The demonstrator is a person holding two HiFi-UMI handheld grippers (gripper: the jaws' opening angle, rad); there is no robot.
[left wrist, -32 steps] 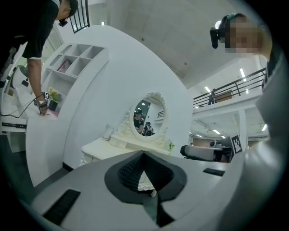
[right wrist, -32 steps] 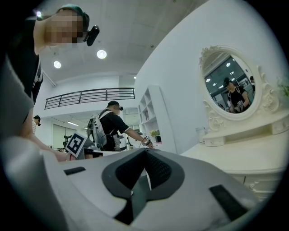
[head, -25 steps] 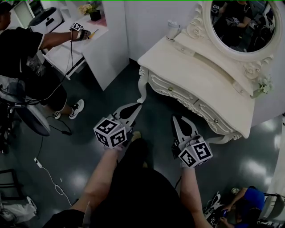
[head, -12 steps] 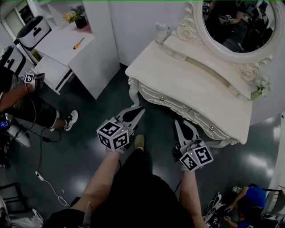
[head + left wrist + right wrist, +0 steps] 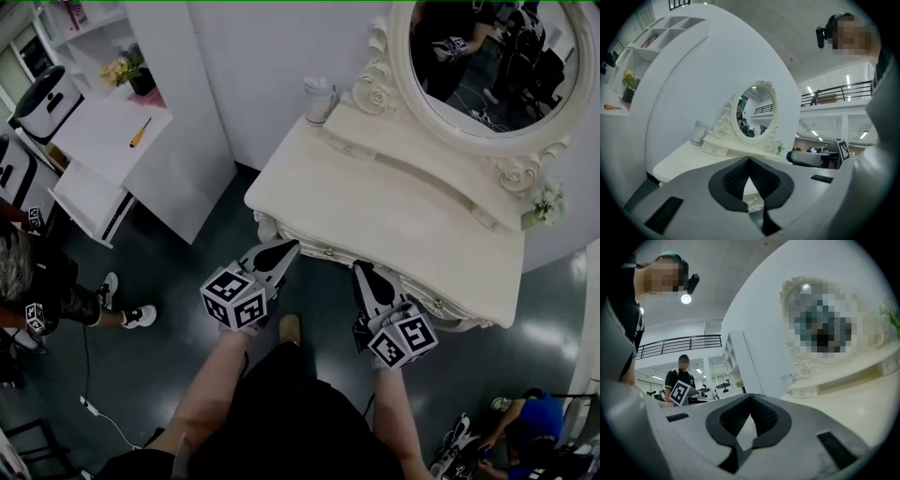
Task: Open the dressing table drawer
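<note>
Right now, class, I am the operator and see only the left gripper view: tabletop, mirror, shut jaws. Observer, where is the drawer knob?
Observer: In the head view a knob sits on the closed drawer front, just right of the left gripper.
Operator: And the other gripper?
Observer: The right gripper is shut and empty, aimed at the front between that knob and a second knob.

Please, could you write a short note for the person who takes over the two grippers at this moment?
Left gripper: shut, empty, before the left end of the dressing table.
Right gripper: shut, empty, beside it.
Drawer: looks closed; one knob shows between the grippers.
Done: nothing on the drawer yet.
Left: open a gripper, take the knob, pull the drawer out.
</note>
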